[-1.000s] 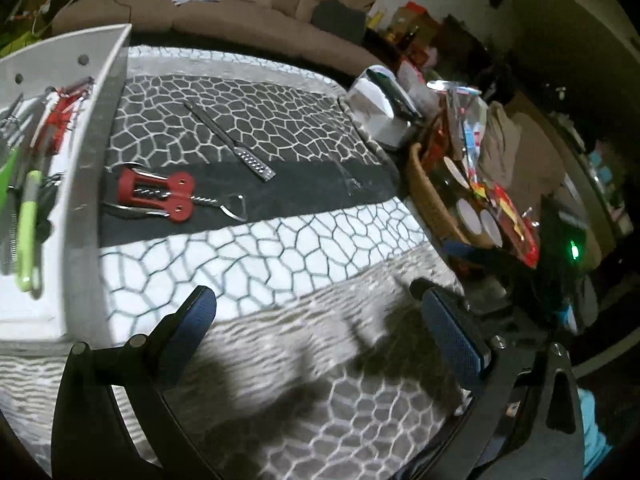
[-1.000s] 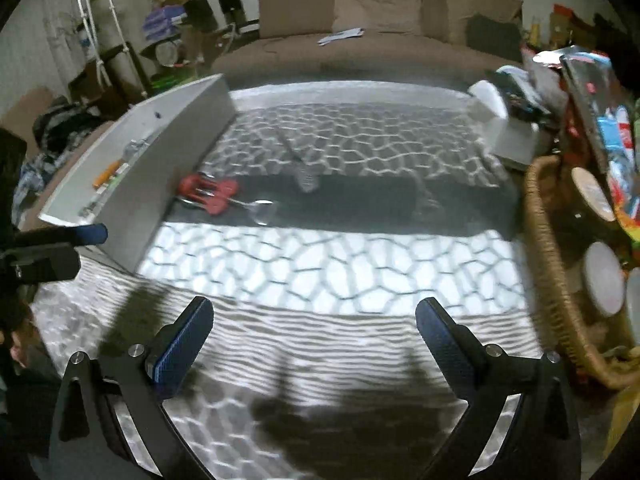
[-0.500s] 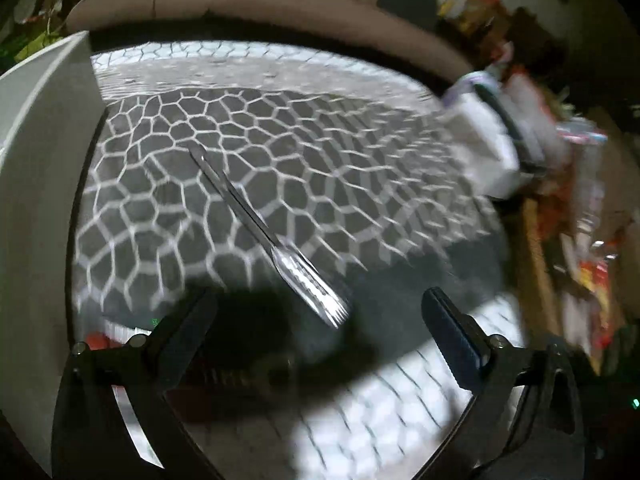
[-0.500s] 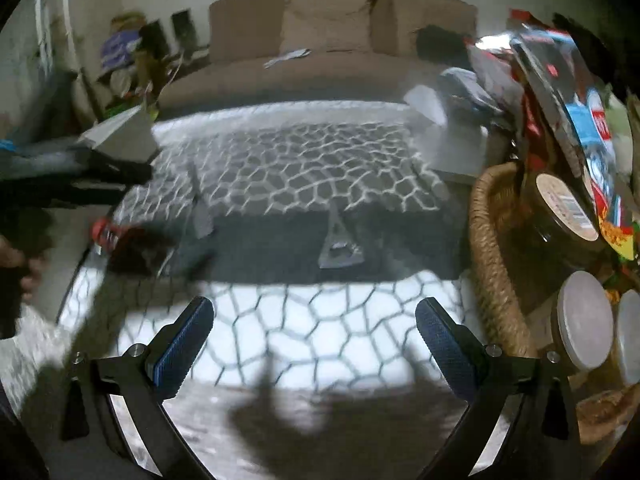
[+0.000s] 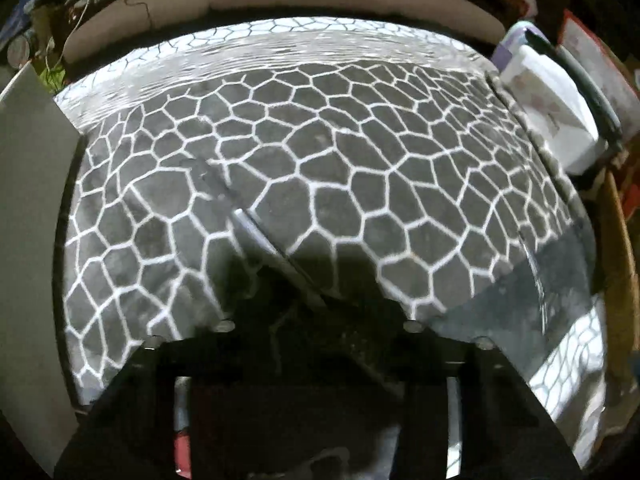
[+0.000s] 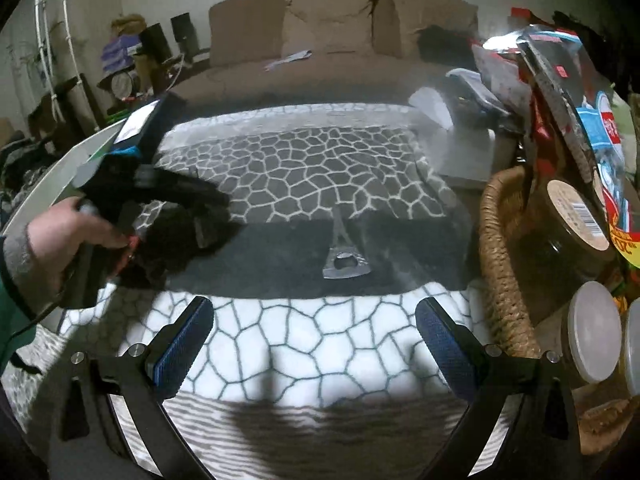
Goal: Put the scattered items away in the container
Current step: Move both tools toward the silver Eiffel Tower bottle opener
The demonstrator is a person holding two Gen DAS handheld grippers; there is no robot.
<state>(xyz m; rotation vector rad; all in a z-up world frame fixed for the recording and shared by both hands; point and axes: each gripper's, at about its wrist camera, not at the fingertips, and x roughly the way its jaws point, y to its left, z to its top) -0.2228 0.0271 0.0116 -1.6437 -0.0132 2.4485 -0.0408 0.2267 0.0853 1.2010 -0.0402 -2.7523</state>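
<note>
On the patterned blanket (image 5: 360, 184), left wrist view: a long metal utensil (image 5: 256, 236) lies slantwise on the grey honeycomb area. Its upper end is free; its lower end runs down into the dark patch under the left gripper (image 6: 208, 224). The jaws are closing, with that lower end in the gap between them. The fingers are lost in shadow, so I cannot tell whether the pads press on the metal.

The white container (image 5: 28, 200) stands just left of the utensil, only its outer wall in sight.

Right wrist view: a hand (image 6: 68, 240) with a grey cuff grips the left gripper's handle and tilts it steeply down at the blanket beside the container wall. The right gripper (image 6: 316, 344) hangs over the white band of the blanket, jaws spread wide, blue pads (image 6: 184, 344) bare, nothing between them. A flat triangular metal bottle opener (image 6: 344, 264) lies ahead of it on the dark band, apart from both grippers. A wicker basket (image 6: 500, 260) of jars stands at the right edge. A brown sofa (image 6: 340, 40) is beyond.
</note>
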